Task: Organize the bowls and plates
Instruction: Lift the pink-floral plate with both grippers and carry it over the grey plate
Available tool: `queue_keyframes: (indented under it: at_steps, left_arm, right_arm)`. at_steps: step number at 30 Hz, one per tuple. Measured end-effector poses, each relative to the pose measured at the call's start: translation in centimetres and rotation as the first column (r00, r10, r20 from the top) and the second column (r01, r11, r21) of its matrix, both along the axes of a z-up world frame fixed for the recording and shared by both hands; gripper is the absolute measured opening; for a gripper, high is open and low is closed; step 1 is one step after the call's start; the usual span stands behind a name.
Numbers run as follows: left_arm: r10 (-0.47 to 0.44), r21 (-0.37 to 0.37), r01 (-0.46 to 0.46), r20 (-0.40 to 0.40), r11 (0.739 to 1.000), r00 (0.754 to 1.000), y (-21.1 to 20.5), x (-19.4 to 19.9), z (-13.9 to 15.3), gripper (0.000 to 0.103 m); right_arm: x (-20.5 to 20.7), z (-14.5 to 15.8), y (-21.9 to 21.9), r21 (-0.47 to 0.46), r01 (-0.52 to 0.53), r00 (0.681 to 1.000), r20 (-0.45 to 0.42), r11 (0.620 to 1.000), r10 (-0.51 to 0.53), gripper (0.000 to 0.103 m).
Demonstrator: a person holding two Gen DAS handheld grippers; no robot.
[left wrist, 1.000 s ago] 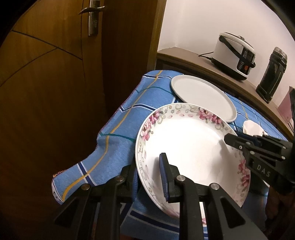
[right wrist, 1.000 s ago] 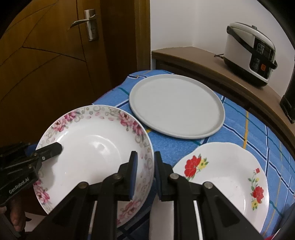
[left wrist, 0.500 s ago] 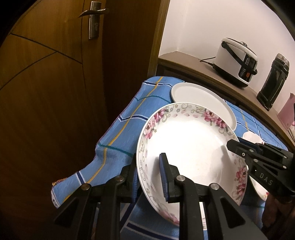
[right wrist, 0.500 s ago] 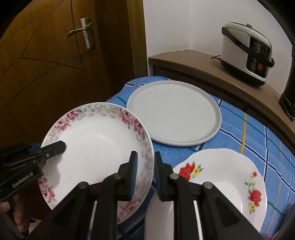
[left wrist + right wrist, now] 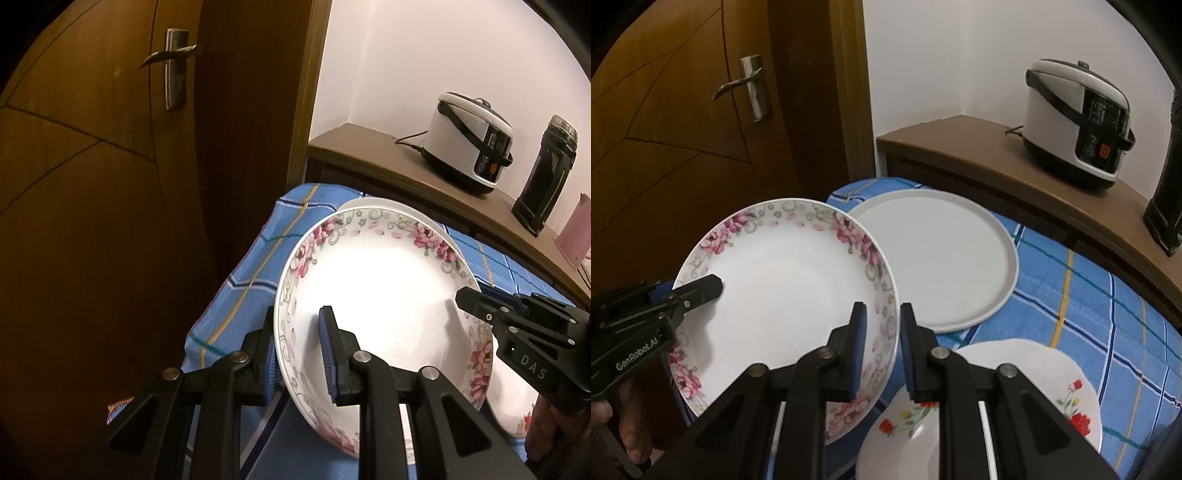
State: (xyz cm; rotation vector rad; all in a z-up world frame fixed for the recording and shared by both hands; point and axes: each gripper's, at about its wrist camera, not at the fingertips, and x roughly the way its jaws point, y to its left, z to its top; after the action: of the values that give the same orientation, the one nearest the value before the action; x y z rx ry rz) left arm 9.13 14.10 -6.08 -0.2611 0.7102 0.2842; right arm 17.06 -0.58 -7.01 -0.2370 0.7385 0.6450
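Note:
A white bowl-plate with a pink flower rim (image 5: 380, 317) (image 5: 783, 291) hangs in the air above the blue checked cloth, held from both sides. My left gripper (image 5: 299, 362) is shut on its left rim, and my right gripper (image 5: 881, 350) is shut on the opposite rim. Each gripper also shows in the other's view: the right gripper (image 5: 517, 332) and the left gripper (image 5: 646, 321). A large plain white plate (image 5: 945, 258) lies flat beyond it. A white plate with red flowers (image 5: 1015, 398) lies at the lower right, partly under my right gripper.
The table with the blue checked cloth (image 5: 1108, 314) stands against a wooden door (image 5: 92, 184) and a brown shelf (image 5: 997, 155). On the shelf stand a white rice cooker (image 5: 1078, 122), a black flask (image 5: 546, 173) and something pink (image 5: 578, 236). A hand (image 5: 624, 424) shows at lower left.
Both grippers have lifted the pink-flowered bowl-plate up off the cloth. It now overlaps the near edge of the plain white plate in view; the grips have not changed.

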Motion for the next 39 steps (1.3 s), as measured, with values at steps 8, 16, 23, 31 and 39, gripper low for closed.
queue_keyframes:
  at_steps: [8, 16, 23, 31, 39]
  left_arm:
    - [-0.004, 0.006, 0.004, 0.019, 1.0, 1.0, -0.1, 1.8, 0.6, 0.023]
    - [-0.015, 0.039, 0.012, 0.065, 0.999, 0.998, -0.5, 3.7, 1.8, 0.023]
    - [-0.027, 0.052, 0.023, 0.081, 0.998, 0.996, -1.1, 5.2, 2.5, 0.023]
    - [-0.04, 0.066, 0.034, 0.092, 0.997, 0.995, -1.7, 6.9, 2.9, 0.023]
    - [-0.057, 0.073, 0.048, 0.123, 0.996, 0.991, -2.2, 8.2, 3.1, 0.023]
  right_arm:
    - [1.3, 0.7, -0.3, 0.015, 0.025, 1.0, 0.017, 1.0, -0.026, 0.018]
    - [3.0, 1.9, -1.3, 0.055, 0.053, 0.998, 0.041, 0.997, -0.055, 0.018]
    - [4.2, 2.7, -2.3, 0.072, 0.076, 0.996, 0.045, 0.995, -0.079, 0.018]
    - [5.5, 3.2, -3.1, 0.089, 0.11, 0.992, 0.047, 0.99, -0.115, 0.018]
    - [6.3, 3.5, -3.6, 0.11, 0.14, 0.987, 0.065, 0.984, -0.148, 0.018]
